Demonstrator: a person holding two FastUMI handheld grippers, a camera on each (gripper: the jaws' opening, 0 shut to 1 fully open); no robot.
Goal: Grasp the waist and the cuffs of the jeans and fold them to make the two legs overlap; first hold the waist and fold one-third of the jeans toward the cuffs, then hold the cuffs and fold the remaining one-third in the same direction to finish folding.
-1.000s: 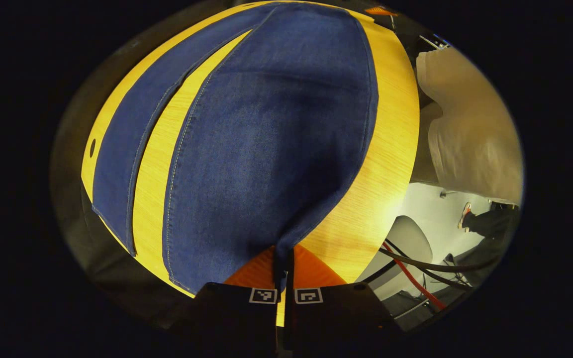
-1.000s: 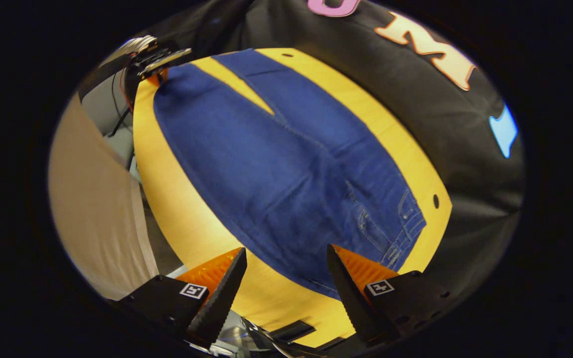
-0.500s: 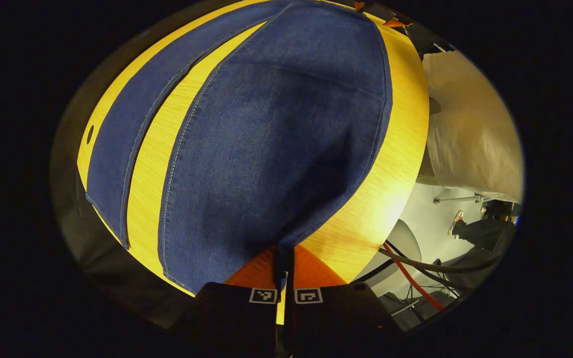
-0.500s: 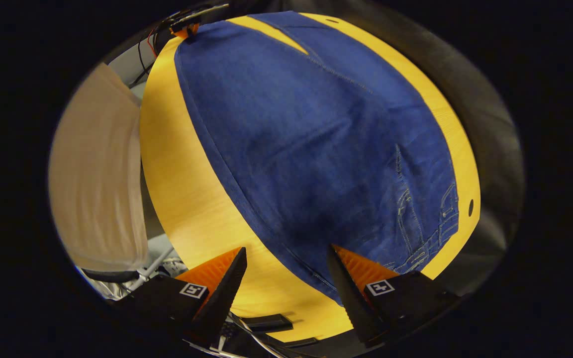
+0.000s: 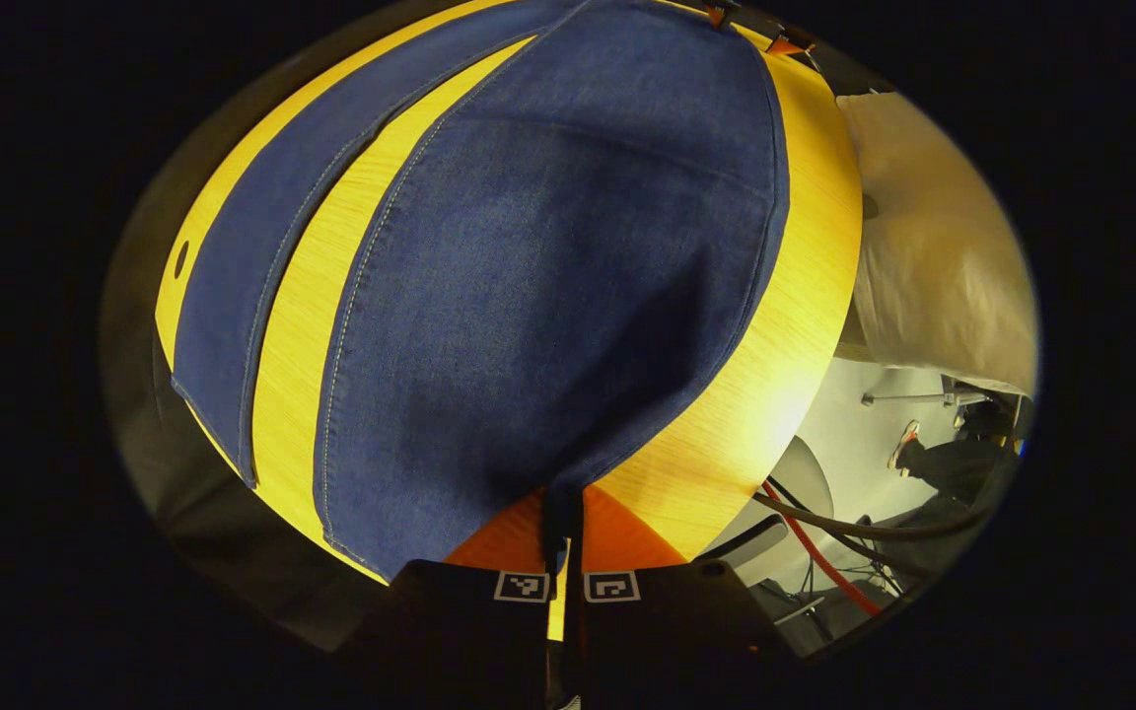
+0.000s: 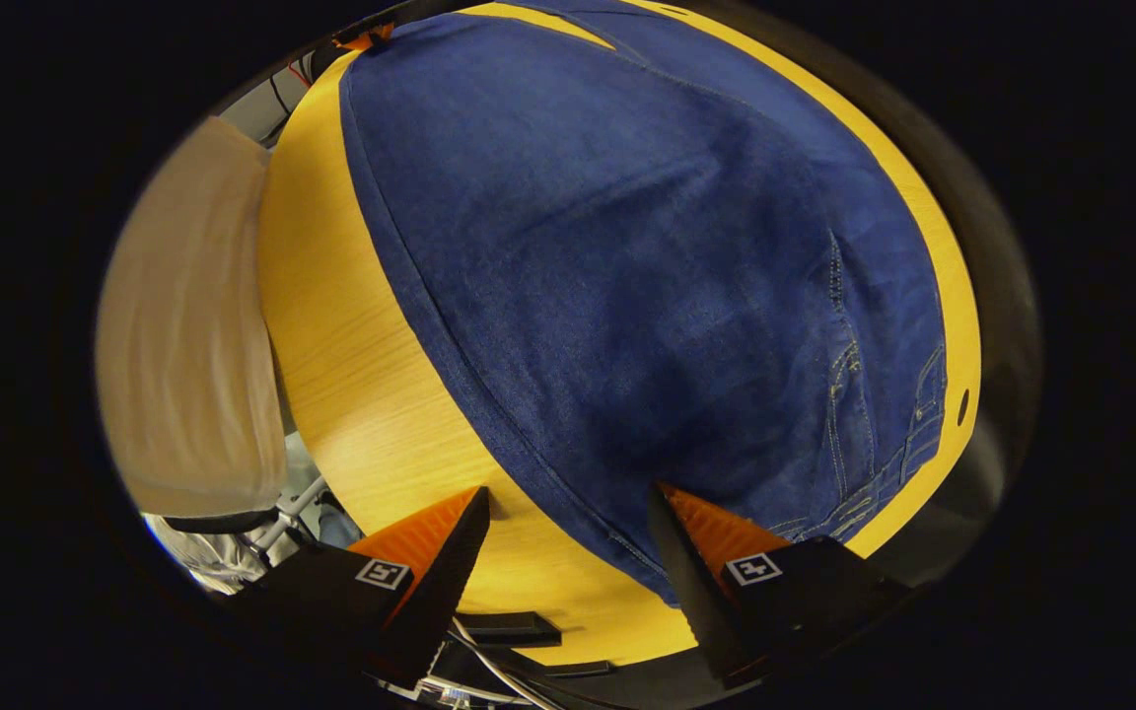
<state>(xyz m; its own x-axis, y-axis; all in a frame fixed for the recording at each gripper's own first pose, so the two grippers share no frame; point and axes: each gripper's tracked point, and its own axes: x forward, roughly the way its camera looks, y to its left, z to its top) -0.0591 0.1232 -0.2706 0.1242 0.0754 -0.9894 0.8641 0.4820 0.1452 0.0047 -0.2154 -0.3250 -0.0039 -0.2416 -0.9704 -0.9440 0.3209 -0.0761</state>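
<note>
In the left gripper view, cables (image 5: 824, 552) trail on the floor beside the wooden surface (image 5: 775, 375). The left gripper (image 5: 562, 537) is pressed together, pinching a cuff corner of the jeans (image 5: 548, 296), which spread away across the surface. In the right gripper view, the right gripper (image 6: 568, 552) hangs spread over the jeans' waist edge (image 6: 647, 572), one finger above bare wood.

Yellow wooden table (image 5: 785, 355) (light grain) carries spread blue jeans (image 5: 548, 296).
</note>
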